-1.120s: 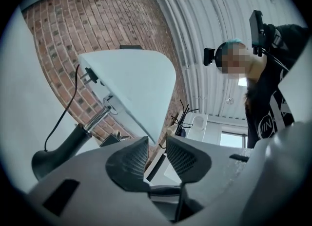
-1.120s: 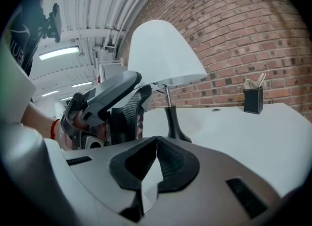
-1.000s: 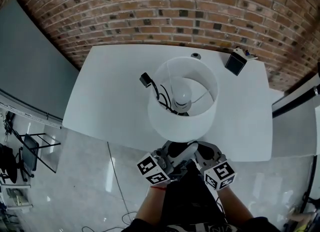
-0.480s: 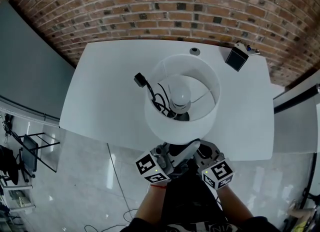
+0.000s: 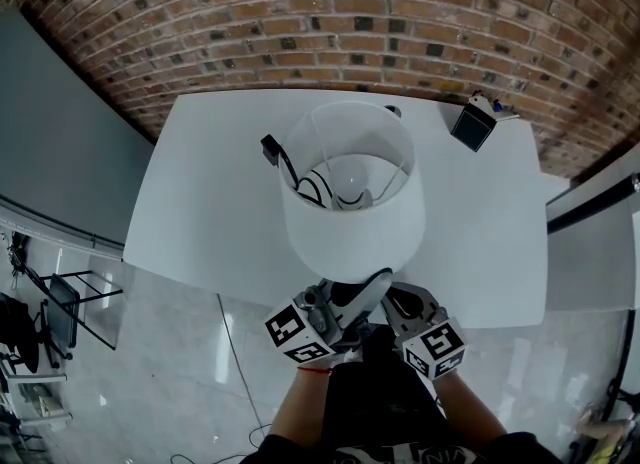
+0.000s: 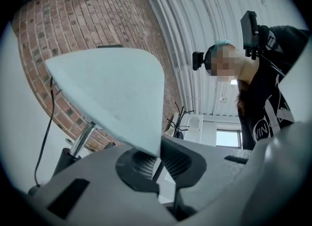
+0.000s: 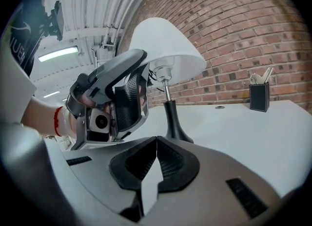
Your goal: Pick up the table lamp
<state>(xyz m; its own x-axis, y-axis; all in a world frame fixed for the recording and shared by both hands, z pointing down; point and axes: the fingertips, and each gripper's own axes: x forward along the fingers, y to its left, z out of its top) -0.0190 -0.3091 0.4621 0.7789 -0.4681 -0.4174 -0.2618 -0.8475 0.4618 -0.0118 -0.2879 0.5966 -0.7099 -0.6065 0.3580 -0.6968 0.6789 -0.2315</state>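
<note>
A table lamp with a white drum shade [image 5: 350,222] and a bare bulb [image 5: 352,180] stands on the white table [image 5: 200,202], tilted away from me. Its black base [image 7: 174,122] and metal stem show in the right gripper view. My left gripper [image 5: 376,286] reaches up to the shade's near lower rim. Its jaws are closing, and the thin edge of the shade [image 6: 112,93] sits pinched between the pads of the left gripper [image 6: 158,154]. My right gripper [image 5: 393,302] hangs just beside it, shut with nothing in it, as its own view of the right gripper [image 7: 155,144] shows.
The lamp's black cord and plug [image 5: 270,147] lie on the table left of the shade. A black holder [image 5: 471,124] stands at the far right corner against the brick wall. A small round fitting [image 5: 392,110] sits behind the lamp. The table's near edge is right under my grippers.
The left jaws have closed on the shade's near rim. The shade has tipped away and shifted left, so the bulb now shows nearer its far rim. The right gripper stayed put.
</note>
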